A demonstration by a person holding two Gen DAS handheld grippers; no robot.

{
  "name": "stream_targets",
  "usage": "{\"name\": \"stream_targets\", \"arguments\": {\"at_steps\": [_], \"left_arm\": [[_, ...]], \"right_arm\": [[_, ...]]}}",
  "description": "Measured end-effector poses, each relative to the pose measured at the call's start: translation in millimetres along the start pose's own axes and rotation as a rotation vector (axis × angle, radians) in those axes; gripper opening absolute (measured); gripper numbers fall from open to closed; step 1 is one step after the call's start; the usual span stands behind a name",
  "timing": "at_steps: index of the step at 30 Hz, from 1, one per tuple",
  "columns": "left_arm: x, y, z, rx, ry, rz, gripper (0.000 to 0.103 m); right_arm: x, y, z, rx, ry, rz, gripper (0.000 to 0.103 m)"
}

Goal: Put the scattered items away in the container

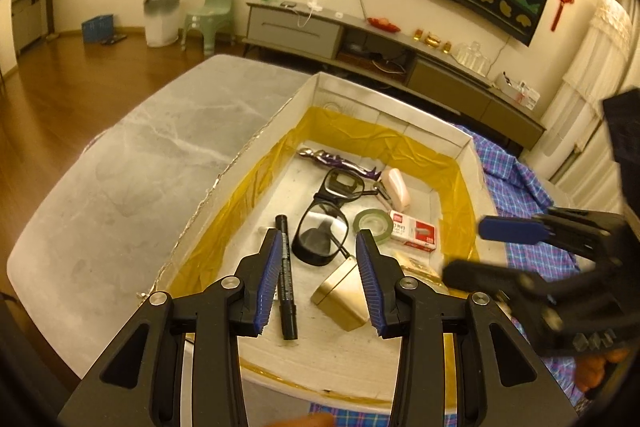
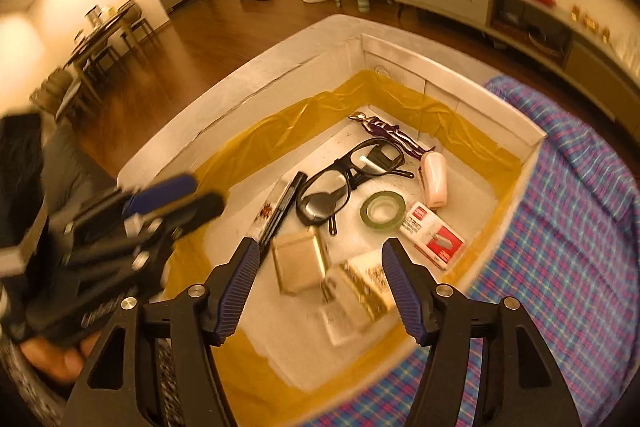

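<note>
Container: a white box [image 1: 424,131] lined with yellow tape sits on the grey tabletop [image 1: 132,163], its right side along a plaid cloth [image 2: 560,211].
Left gripper [image 1: 318,277]: jaws apart and empty, hanging over the near end of the box above a black marker [image 1: 287,279] and a gold tin [image 1: 344,297].
Right gripper [image 2: 320,289]: jaws wide apart, nothing between them, over the near right corner of the box; likely just let something go there.
Items in the box: glasses [image 2: 344,187] in the middle, a green tape roll [image 2: 382,211] and a red staple carton [image 2: 434,235] by the right wall, a pink stapler [image 2: 434,179] and a purple figure [image 2: 390,131] towards the far corner.
Near-corner packet [image 2: 360,291]: gold and white, blurred, so I cannot tell what it is.
Why so: everything lies flat, dropped in loosely.
Left to tidy: no loose items show on the tabletop or cloth.
In the way: the two grippers crowd the same near end.
</note>
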State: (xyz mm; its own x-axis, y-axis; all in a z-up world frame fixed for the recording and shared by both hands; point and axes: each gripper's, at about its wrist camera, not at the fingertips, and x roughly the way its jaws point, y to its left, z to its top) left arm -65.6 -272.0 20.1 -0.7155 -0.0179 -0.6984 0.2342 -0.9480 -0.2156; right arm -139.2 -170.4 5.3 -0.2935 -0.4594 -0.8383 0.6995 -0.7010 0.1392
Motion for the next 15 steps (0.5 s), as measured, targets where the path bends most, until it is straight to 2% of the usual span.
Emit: {"name": "stream_targets", "arguments": {"at_steps": [1, 4, 9, 15], "left_arm": [[-1.1, -1.4, -0.6, 0.004, -0.005, 0.000, 0.042], [-5.9, -5.6, -2.2, 0.015, -0.033, 0.002, 0.062], [-12.8, -5.3, -4.7, 0.007, -0.070, -0.018, 0.065], [-18.5, -8.3, -9.4, 0.022, -0.089, 0.001, 0.065]], "right_arm": [[-6.6, 3.8, -4.9, -0.018, -0.007, -0.008, 0.066], [-27.2, 14.6, -20.3, -0.067, -0.032, -0.042, 0.068], [-57.1, 29.1, -48.0, -0.132, -0.062, -0.084, 0.073], [-65.5, 37.4, -81.5, -0.184, -0.024, -0.116, 0.073]]}}
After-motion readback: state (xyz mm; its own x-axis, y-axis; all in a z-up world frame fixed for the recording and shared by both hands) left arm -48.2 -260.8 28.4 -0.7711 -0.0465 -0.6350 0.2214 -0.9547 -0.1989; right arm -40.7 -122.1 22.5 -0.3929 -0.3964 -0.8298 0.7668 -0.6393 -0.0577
